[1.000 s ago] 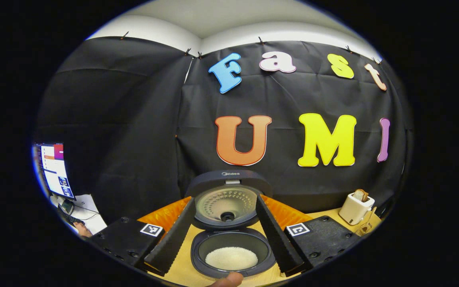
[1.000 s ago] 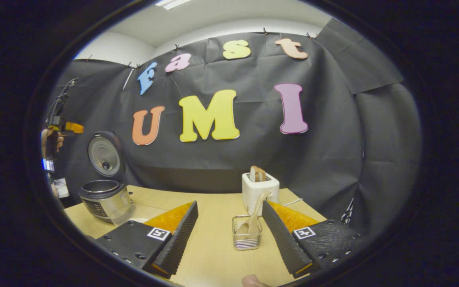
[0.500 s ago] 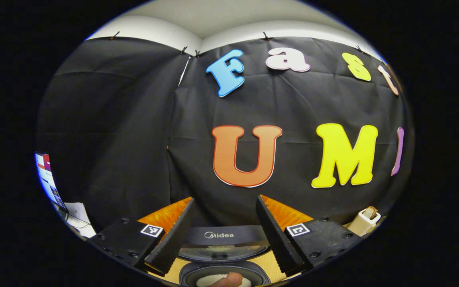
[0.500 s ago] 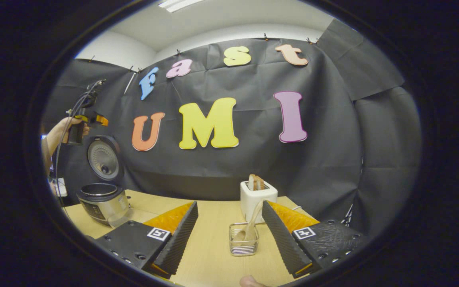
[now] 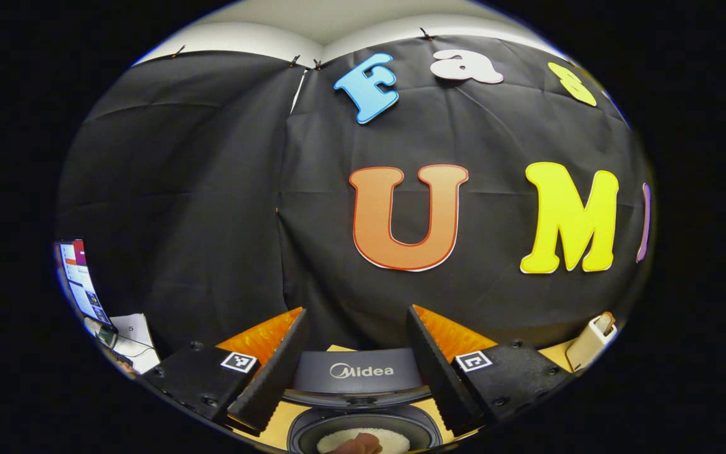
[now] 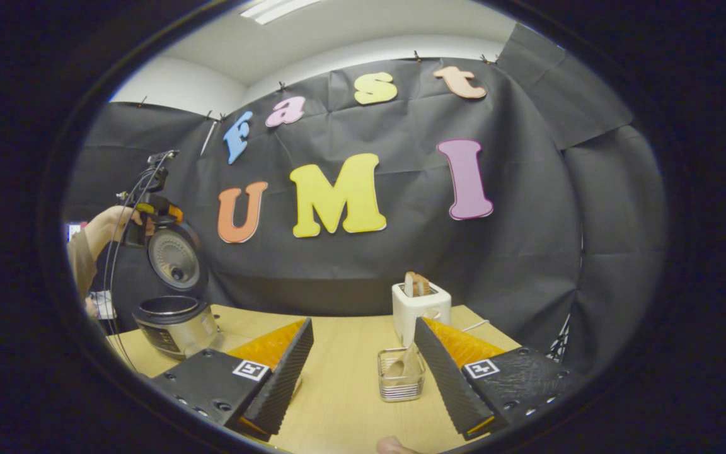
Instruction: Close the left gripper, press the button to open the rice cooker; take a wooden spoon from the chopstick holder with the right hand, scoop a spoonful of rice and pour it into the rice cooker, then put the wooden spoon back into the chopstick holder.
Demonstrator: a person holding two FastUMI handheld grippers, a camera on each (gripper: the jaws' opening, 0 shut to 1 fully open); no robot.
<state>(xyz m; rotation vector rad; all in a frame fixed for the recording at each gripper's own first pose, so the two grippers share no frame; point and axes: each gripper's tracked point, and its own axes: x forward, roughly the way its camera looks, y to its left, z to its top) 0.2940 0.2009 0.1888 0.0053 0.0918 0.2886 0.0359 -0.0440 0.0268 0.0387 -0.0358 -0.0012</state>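
Rice cooker (image 6: 177, 321) at table's (image 6: 344, 391) left, spoon (image 6: 408, 362) in chopstick holder (image 6: 401, 377), toaster (image 6: 421, 307) just behind

**Two handheld grippers: black blocks, ribbed fingers, square tags**

In the left gripper view, the left gripper (image 5: 357, 369) is showing two black blocks studded with dark screws, each wearing a square black-and-white marker, and long ribbed fingers (image 5: 271, 381) backed by orange ridged panels. The right gripper (image 6: 363, 372) is showing the same build in the right gripper view. Farther off there, black cables are looping from the other gripper's handle, and a hand (image 6: 108, 224) is emerging from a tan sleeve (image 6: 79, 265).
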